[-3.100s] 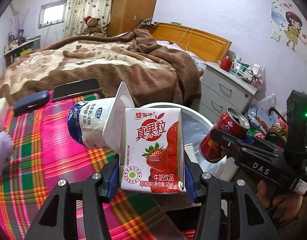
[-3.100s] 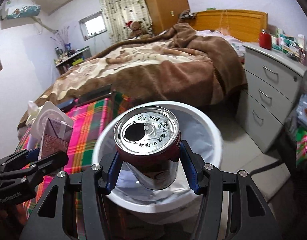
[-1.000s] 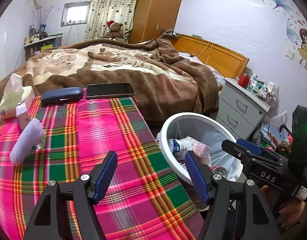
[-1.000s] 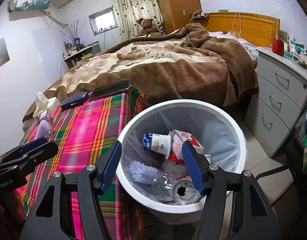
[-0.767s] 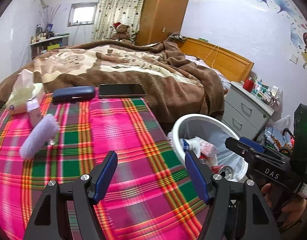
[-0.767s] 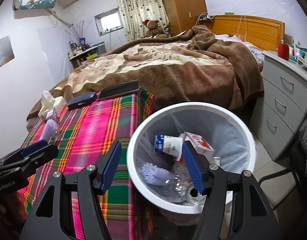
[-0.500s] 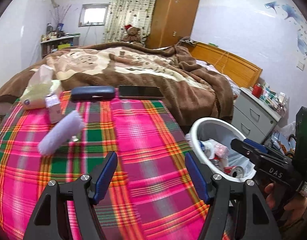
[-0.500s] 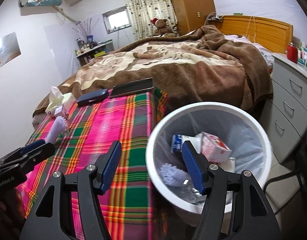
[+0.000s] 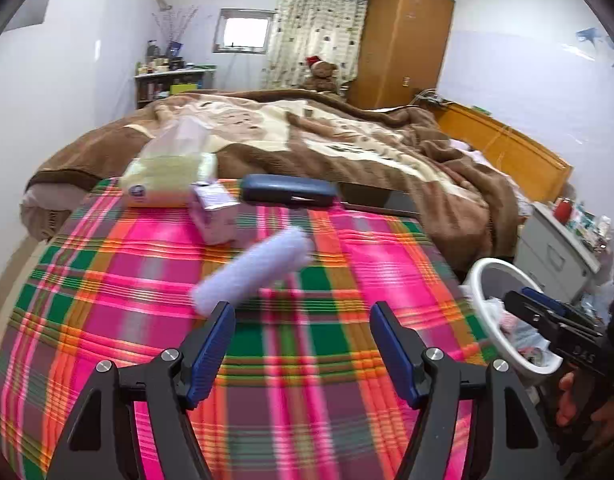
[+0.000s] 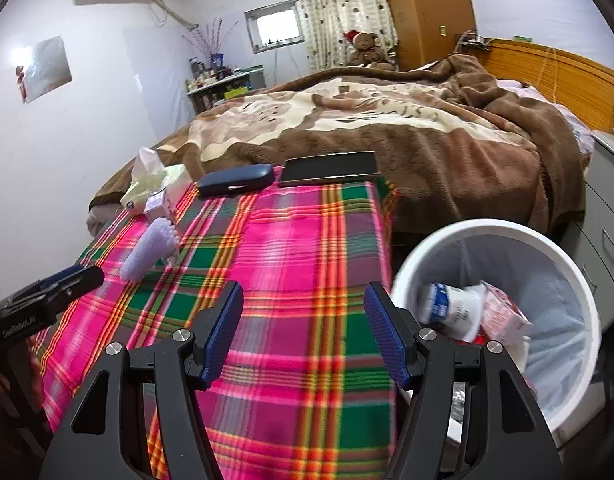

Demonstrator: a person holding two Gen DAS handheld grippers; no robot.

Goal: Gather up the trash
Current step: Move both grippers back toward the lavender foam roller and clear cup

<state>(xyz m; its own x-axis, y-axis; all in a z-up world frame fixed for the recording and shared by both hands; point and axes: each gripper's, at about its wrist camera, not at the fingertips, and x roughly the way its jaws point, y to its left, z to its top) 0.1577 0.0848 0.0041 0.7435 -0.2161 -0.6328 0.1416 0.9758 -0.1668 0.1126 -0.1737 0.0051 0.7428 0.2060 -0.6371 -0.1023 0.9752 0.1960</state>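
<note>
A: Left gripper (image 9: 301, 334)?
B: Jaws spread wide, nothing between the blue pads (image 9: 209, 346). Hovering over plaid tablecloth (image 9: 147, 280), aimed toward lavender bumpy bottle (image 9: 253, 270).

A: Right gripper (image 10: 301, 326)?
B: Likewise wide open and empty. Above the tablecloth's near edge, just left of white bin (image 10: 573, 280).

A: Trash on the table?
B: Lavender bottle lying on its side, left-centre of the cloth, blurred in the left view. Small purple-white carton (image 9: 215, 218) upright just behind it; touching or apart, cannot tell.

A: Trash already in the bin?
B: Blue-and-white yogurt cup (image 10: 447, 306) on its side, resting against pink strawberry milk carton (image 10: 503, 314). Further items lower down, too blurred to name. Bin lined with a pale bag, standing on the floor off the table's right corner.

A: Other table items?
B: Tissue pack (image 9: 169, 178) at the far left corner. Dark blue case (image 9: 289, 194) along the far edge, black phone (image 10: 331, 168) beside it to the right.

A: Surroundings?
B: Bed with brown blanket (image 10: 387, 120) behind the table. Grey drawer unit (image 10: 607, 208) to the right of the bin. Teddy bear (image 10: 365, 50) near the wooden wardrobe (image 9: 403, 40).
</note>
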